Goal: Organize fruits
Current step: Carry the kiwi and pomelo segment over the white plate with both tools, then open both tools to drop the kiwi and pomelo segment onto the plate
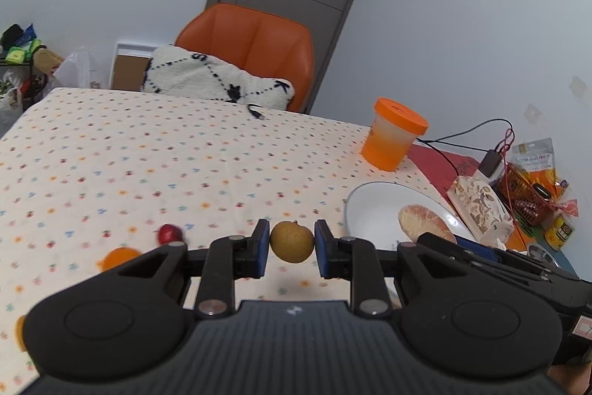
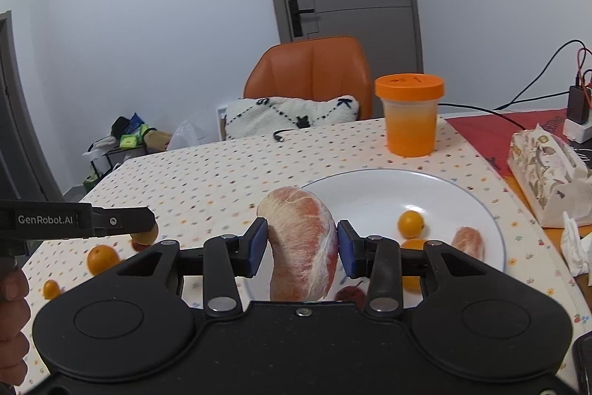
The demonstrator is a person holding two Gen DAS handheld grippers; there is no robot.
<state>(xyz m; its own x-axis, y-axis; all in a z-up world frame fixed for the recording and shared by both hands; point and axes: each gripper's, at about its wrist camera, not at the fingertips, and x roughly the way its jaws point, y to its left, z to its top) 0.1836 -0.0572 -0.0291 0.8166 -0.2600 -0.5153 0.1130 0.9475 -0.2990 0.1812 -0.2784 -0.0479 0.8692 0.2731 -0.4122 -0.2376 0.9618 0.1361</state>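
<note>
1. Left gripper (image 1: pixel 292 242) pinching a small brown round fruit (image 1: pixel 291 241) between its blue pads, lifted above the dotted tablecloth (image 1: pixel 148 154)
2. Right gripper (image 2: pixel 300 248) clamped on a peeled pomelo segment (image 2: pixel 301 243) – held over the white plate's (image 2: pixel 370 187) near rim
3. On the plate – small oranges (image 2: pixel 410 224), another pomelo piece (image 2: pixel 469 242)

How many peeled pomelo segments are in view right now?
2: one pomelo segment gripped in the right tongs, another segment lying on the white plate. Others may be hidden.
</note>
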